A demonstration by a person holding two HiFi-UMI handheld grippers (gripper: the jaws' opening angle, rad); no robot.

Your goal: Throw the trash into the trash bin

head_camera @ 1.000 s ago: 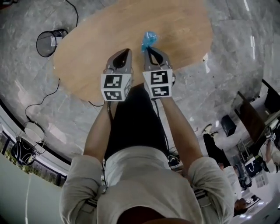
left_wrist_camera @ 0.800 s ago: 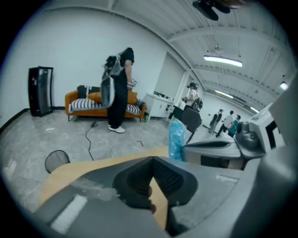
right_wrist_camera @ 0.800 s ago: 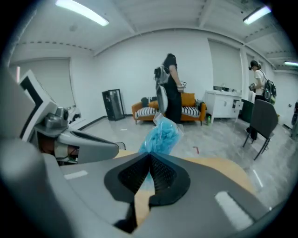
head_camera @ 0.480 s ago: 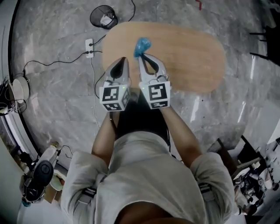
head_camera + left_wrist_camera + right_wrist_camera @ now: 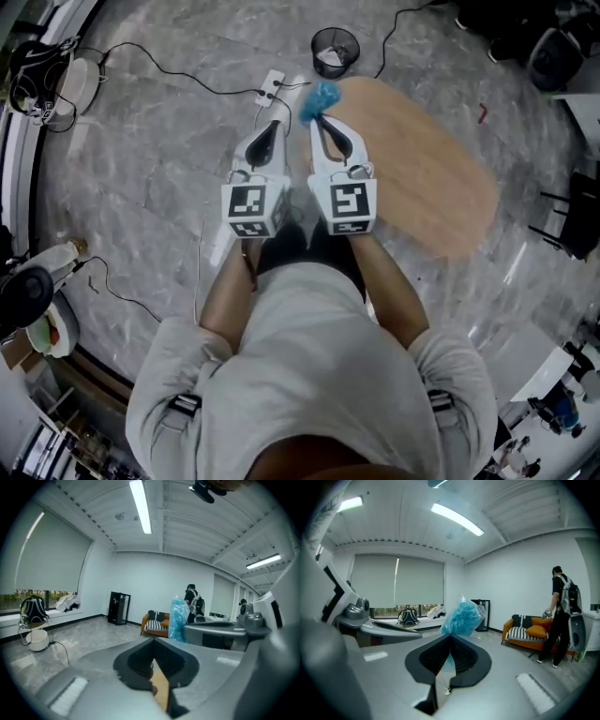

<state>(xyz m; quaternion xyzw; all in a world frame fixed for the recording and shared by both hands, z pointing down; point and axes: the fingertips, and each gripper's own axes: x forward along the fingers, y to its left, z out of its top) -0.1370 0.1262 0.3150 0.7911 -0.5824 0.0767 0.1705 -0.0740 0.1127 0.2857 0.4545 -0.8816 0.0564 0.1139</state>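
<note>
While trash point(image 5: 320, 97) hangs gripped, table point(image 5: 422, 169) — and power strip point(image 5: 270, 86) — flank bin point(image 5: 335, 49).

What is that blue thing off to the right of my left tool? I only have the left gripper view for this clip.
Observer: A crumpled blue plastic bag. The right gripper view shows the right tool shut on its lower end.
Reviewer: Is the bin anywhere near? I see none.
Observer: In the head view a black mesh trash bin stands on the floor just past the wooden table's far end, ahead of the bag.
Reviewer: Empty?
Observer: No, something white lies inside it; what it is I cannot tell.
</note>
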